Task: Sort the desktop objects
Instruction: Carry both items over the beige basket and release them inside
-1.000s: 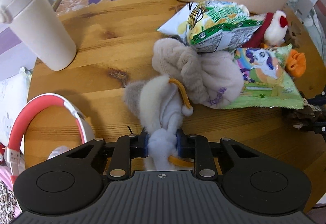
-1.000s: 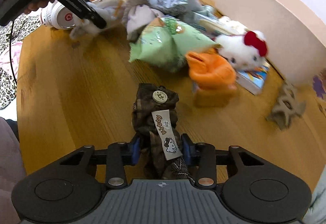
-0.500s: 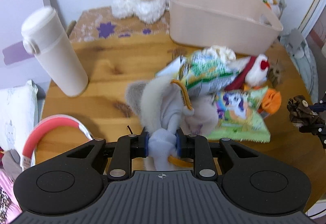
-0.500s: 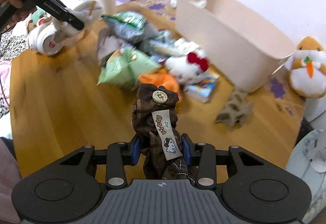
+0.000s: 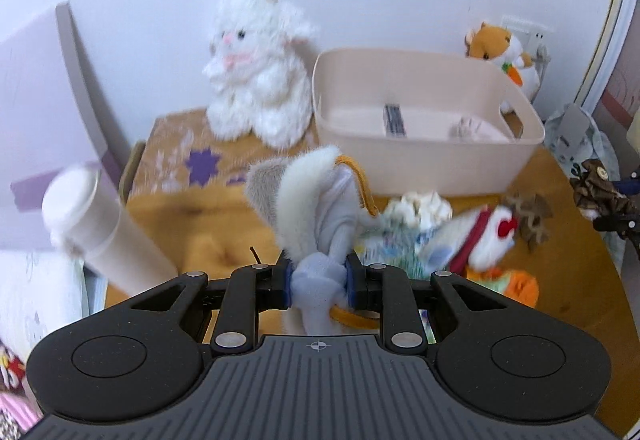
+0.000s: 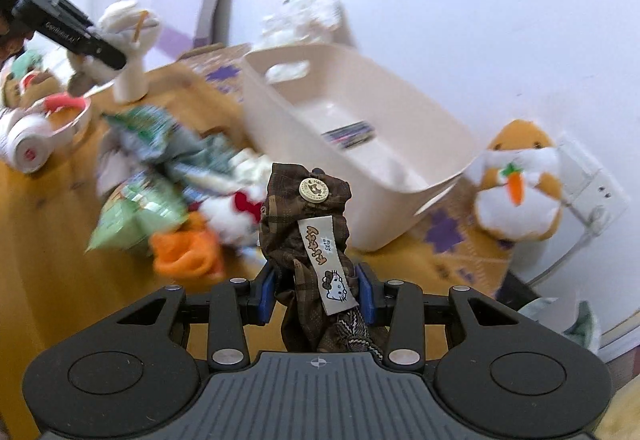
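Observation:
My left gripper (image 5: 318, 280) is shut on a grey and white fluffy plush (image 5: 316, 195) with an orange cord, held in the air in front of the beige plastic bin (image 5: 424, 163). My right gripper (image 6: 318, 290) is shut on a brown plaid pouch (image 6: 308, 207) with a button and a Kitty label, held above the table near the bin (image 6: 376, 175). The pouch also shows at the right edge of the left wrist view (image 5: 596, 191). The bin holds a small dark card (image 5: 394, 117) and a pale item.
Snack bags (image 6: 140, 207), a white and red plush (image 5: 492, 236), an orange toy (image 6: 184, 252) and a brown star shape (image 5: 532, 215) lie in a pile on the wooden table. A white tumbler (image 5: 104, 236), headphones (image 6: 36, 135), a white bunny (image 5: 256, 75) and a hamster plush (image 6: 520, 191) stand around.
Both grippers have risen off the table with their loads and tilted up toward the bin. The fluffy plush has come clear of the pile.

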